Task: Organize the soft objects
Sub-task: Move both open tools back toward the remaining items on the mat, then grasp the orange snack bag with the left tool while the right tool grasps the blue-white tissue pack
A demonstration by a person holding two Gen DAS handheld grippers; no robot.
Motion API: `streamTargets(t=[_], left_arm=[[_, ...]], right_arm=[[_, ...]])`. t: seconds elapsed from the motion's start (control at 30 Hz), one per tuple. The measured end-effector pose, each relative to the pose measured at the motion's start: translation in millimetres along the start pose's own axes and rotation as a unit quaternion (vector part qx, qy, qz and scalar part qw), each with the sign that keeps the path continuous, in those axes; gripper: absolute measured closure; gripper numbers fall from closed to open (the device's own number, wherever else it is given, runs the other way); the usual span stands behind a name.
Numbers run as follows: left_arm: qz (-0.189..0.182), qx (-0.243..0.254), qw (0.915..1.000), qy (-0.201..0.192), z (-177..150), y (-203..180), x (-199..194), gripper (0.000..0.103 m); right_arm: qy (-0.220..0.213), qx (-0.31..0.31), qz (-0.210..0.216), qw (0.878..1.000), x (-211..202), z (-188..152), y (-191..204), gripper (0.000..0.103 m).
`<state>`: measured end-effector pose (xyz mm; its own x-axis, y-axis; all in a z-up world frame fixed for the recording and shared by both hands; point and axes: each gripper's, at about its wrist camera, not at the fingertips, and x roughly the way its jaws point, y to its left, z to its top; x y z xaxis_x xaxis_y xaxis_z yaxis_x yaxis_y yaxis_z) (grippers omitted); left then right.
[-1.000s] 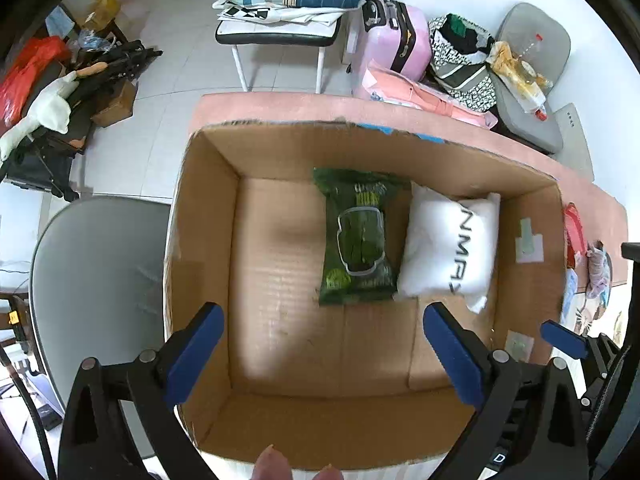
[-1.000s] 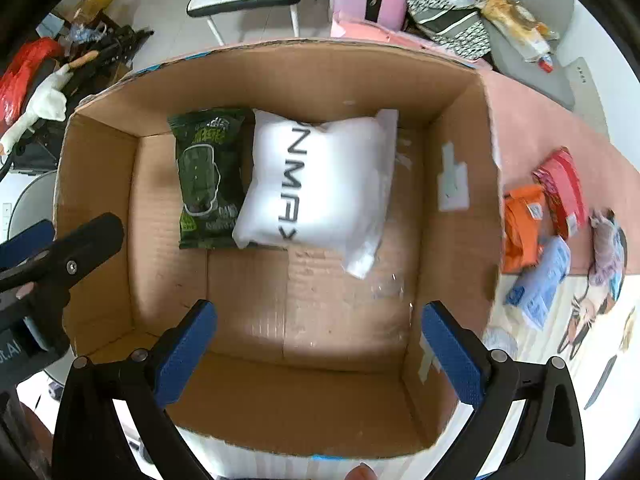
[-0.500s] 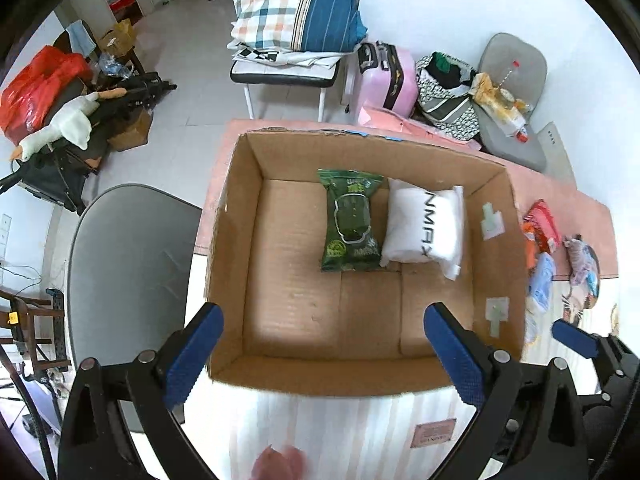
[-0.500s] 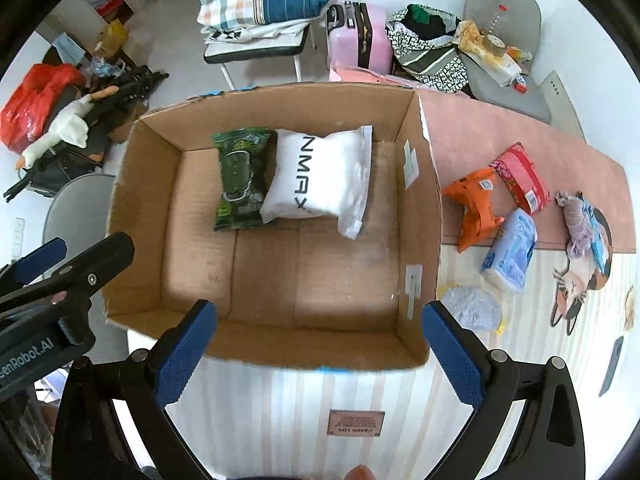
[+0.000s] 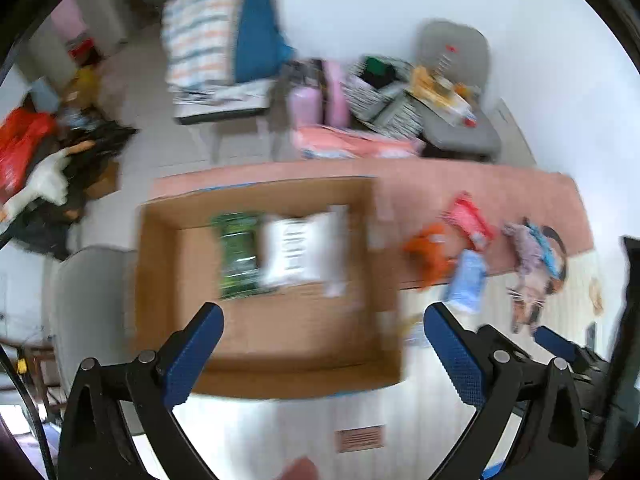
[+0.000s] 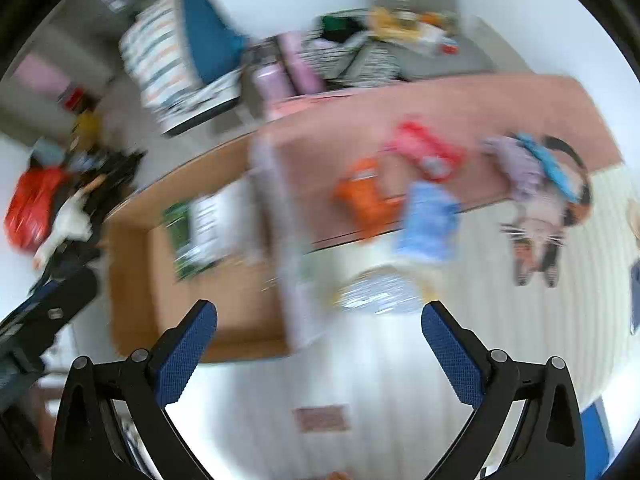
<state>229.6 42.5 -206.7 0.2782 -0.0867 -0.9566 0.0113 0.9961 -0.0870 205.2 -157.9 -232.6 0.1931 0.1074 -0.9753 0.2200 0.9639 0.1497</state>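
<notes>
An open cardboard box [image 5: 160, 280] stands on the table and holds a green pack [image 5: 237, 256] beside a white pack [image 5: 302, 252]. To its right on the table lie an orange pack [image 6: 366, 200], a red pack [image 6: 426, 152], a blue pack [image 6: 426, 222], a clear crinkled bag [image 6: 378, 294] and a lilac soft toy [image 6: 520, 166]. My left gripper [image 5: 322, 344] hangs open above the box's near side. My right gripper [image 6: 318, 340] is open over the table, near the box's right wall, with nothing between its fingers. Both views are motion-blurred.
A grey chair [image 5: 92, 304] stands left of the box. Behind the table are a pink suitcase [image 5: 316, 96], bags, a chair with a plaid pillow [image 5: 208, 36] and a grey seat [image 5: 460, 80]. A cat-print mat [image 6: 540, 224] covers the table's right part.
Both grippers have pulled back and swung right, away from the box. The loose packs on the table now fill the right wrist view. Both stay open and empty.
</notes>
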Motion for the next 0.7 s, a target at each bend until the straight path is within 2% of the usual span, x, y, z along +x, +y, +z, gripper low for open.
streamTargets(t=[0.1, 0.13, 0.17, 0.27, 0.4, 0.47, 0.53, 0.57, 0.63, 0.7], left_arm=[[-0.014, 0.019, 0.9979, 0.061, 30, -44, 46, 0.001], [-0.017, 0.023, 0.9966, 0.077, 37, -55, 60, 0.004], [-0.019, 0.026, 0.9952, 0.093, 45, -67, 74, 0.013], [-0.004, 0.041, 0.9900, 0.135, 60, -98, 113, 0.026], [0.013, 0.063, 0.9818, 0.179, 68, -128, 159, 0.026], [0.017, 0.057, 0.9786, 0.197, 70, -131, 177, 0.029], [0.010, 0.047, 0.9749, 0.218, 72, -133, 194, 0.029], [0.007, 0.037, 0.9731, 0.227, 71, -132, 201, 0.029], [-0.005, 0.021, 0.9690, 0.246, 70, -131, 215, 0.029], [-0.013, 0.007, 0.9658, 0.259, 67, -128, 227, 0.029]], right_arm=[[0.031, 0.046, -0.008, 0.998, 42, 28, -47, 0.000], [0.045, 0.056, -0.005, 0.997, 61, 37, -60, 0.000], [0.056, 0.065, -0.005, 0.996, 78, 44, -69, 0.000], [0.082, 0.087, -0.001, 0.993, 122, 60, -87, 0.003], [0.114, 0.112, 0.006, 0.987, 166, 67, -102, 0.005], [0.127, 0.117, 0.007, 0.985, 181, 67, -110, 0.011], [0.141, 0.117, -0.003, 0.983, 192, 64, -121, 0.026], [0.144, 0.119, -0.001, 0.982, 193, 63, -127, 0.028], [0.147, 0.121, 0.002, 0.982, 191, 60, -143, 0.039], [0.153, 0.117, -0.009, 0.981, 188, 58, -160, 0.039]])
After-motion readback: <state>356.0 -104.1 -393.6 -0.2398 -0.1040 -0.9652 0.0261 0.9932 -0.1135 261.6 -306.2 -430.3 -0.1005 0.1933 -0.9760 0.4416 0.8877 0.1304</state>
